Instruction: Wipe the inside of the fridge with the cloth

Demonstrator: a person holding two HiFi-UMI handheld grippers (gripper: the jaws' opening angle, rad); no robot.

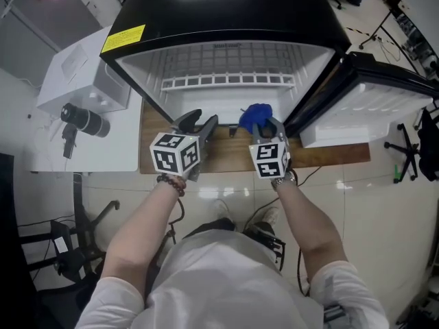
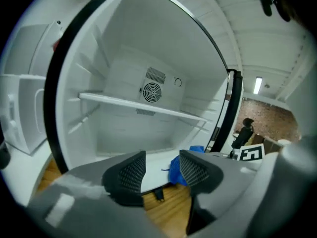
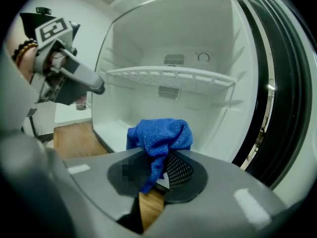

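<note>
The left gripper (image 1: 203,125) hovers above the wooden board (image 1: 322,157) that carries the open fridge (image 1: 226,19), near the board's front edge and toward the fridge's left wall. Its jaws are spread wide with nothing between them. Just to its right, the right gripper (image 1: 265,127) is clamped on the bunched blue cloth (image 1: 256,114), held at the fridge's mouth below the white wire shelf (image 1: 226,81). The door (image 1: 374,108) stands open at the right
</note>
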